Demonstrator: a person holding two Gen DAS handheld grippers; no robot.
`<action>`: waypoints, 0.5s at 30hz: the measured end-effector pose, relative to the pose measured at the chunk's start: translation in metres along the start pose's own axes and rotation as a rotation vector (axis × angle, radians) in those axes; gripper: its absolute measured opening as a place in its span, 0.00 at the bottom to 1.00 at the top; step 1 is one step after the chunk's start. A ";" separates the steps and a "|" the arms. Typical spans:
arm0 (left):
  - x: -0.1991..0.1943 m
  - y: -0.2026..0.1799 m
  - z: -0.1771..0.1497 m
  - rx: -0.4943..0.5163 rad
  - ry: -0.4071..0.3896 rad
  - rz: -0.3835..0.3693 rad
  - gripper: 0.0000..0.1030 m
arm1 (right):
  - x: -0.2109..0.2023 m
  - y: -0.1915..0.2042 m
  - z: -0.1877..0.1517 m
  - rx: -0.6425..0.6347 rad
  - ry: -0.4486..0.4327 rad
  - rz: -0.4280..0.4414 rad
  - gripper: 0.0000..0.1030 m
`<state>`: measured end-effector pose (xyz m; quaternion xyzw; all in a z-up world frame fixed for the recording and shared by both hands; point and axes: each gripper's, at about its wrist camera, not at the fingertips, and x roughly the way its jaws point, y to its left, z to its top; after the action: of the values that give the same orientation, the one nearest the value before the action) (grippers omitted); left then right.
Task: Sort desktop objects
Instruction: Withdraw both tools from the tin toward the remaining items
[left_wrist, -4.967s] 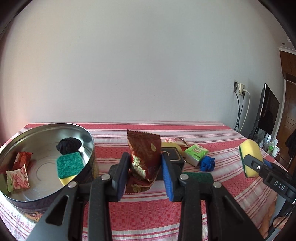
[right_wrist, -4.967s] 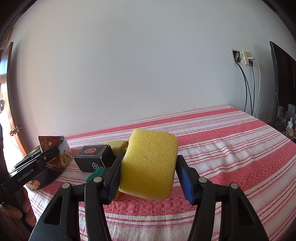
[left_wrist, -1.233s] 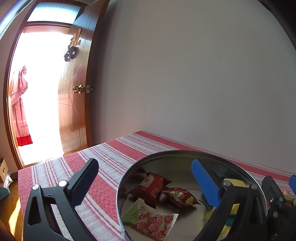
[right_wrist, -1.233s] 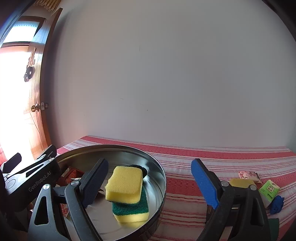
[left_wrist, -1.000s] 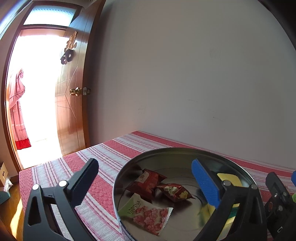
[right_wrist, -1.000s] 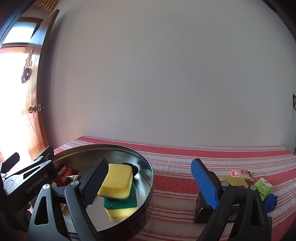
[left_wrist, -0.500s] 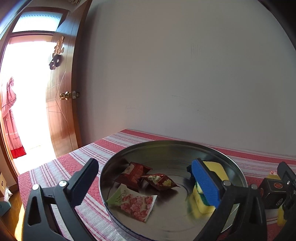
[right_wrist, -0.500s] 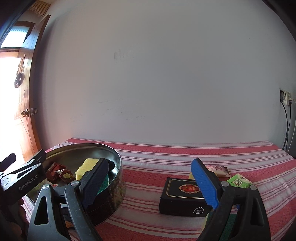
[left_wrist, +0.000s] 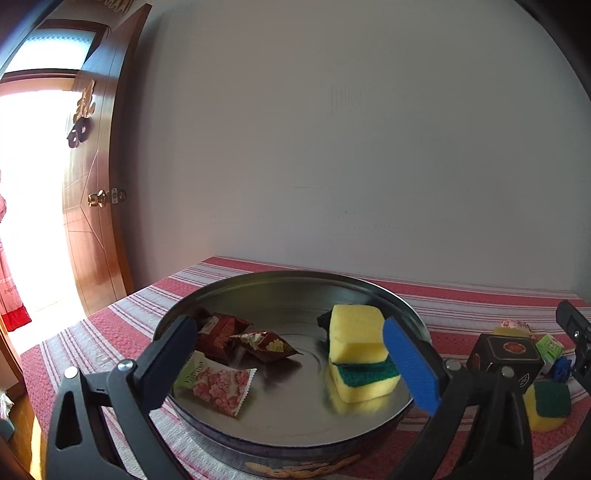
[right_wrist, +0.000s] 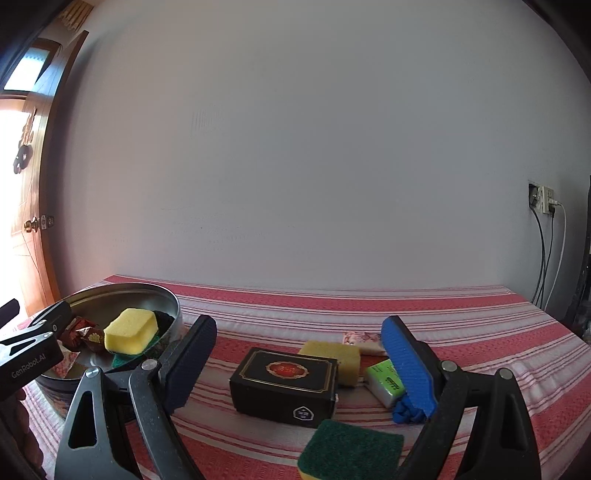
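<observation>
A round metal tin (left_wrist: 295, 448) (right_wrist: 173, 310) on the red striped tablecloth holds two stacked yellow-and-green sponges (left_wrist: 356, 341) (right_wrist: 129, 334), a black cloth and three snack packets (left_wrist: 216, 382). My left gripper (left_wrist: 291, 363) hovers open over the tin's near side, empty. My right gripper (right_wrist: 299, 363) is open and empty, facing the loose items: a black box (right_wrist: 284, 382), a yellow sponge (right_wrist: 334, 356), a green-topped sponge (right_wrist: 351, 450), a green tissue pack (right_wrist: 386, 382), a blue cloth (right_wrist: 408, 410) and a pink packet (right_wrist: 364, 339).
A white wall stands behind the table. A wooden door (left_wrist: 94, 206) is open at the left, bright light beyond it. A wall socket with cables (right_wrist: 543, 201) sits at the right. The left gripper's body (right_wrist: 29, 354) shows at the right wrist view's left edge.
Both grippers have swung right. The tin slid left in the right wrist view and the loose items came to its centre; in the left wrist view the sponges and black box came into sight.
</observation>
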<state>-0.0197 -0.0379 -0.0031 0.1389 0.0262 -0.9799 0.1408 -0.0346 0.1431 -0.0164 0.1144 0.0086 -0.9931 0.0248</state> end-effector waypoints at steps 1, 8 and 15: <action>-0.002 -0.004 0.000 0.005 0.002 -0.014 0.99 | 0.000 -0.008 -0.001 0.004 0.005 -0.011 0.90; -0.015 -0.039 -0.004 0.052 0.007 -0.115 0.99 | -0.005 -0.058 -0.005 0.030 0.044 -0.053 0.90; -0.020 -0.078 -0.006 0.134 0.042 -0.217 0.99 | -0.016 -0.089 -0.010 -0.006 0.124 -0.011 0.90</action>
<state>-0.0216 0.0423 -0.0019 0.1648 -0.0213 -0.9858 0.0238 -0.0215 0.2328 -0.0211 0.1754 0.0137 -0.9842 0.0191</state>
